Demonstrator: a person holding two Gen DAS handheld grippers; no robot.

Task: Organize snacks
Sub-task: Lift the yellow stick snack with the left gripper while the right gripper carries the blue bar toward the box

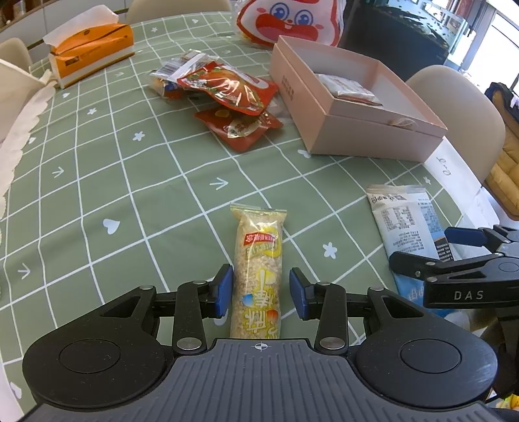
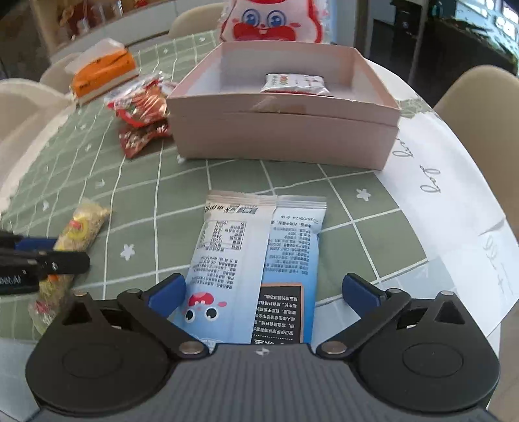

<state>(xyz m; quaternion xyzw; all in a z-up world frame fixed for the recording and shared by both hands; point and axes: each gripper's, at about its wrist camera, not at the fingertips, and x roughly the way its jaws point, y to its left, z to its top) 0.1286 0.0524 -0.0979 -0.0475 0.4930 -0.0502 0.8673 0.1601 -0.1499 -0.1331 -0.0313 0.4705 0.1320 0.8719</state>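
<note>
My left gripper (image 1: 261, 292) is open and straddles a yellow rice bar packet (image 1: 258, 269) lying on the green checked tablecloth (image 1: 113, 181); the left pad touches it, the right pad stands slightly off. My right gripper (image 2: 262, 292) is open around a blue-white snack bag (image 2: 256, 259) lying flat; its pads do not press it. The pink box (image 2: 282, 130) stands open ahead and holds one small wrapped snack (image 2: 295, 83). Red snack packets (image 1: 227, 97) lie piled left of the box (image 1: 350, 107).
An orange tissue box (image 1: 90, 52) stands at the far left. A rabbit-face bag (image 1: 288, 19) stands behind the pink box. Chairs (image 1: 460, 120) ring the table. A white paper mat (image 2: 447, 207) lies along the right table edge.
</note>
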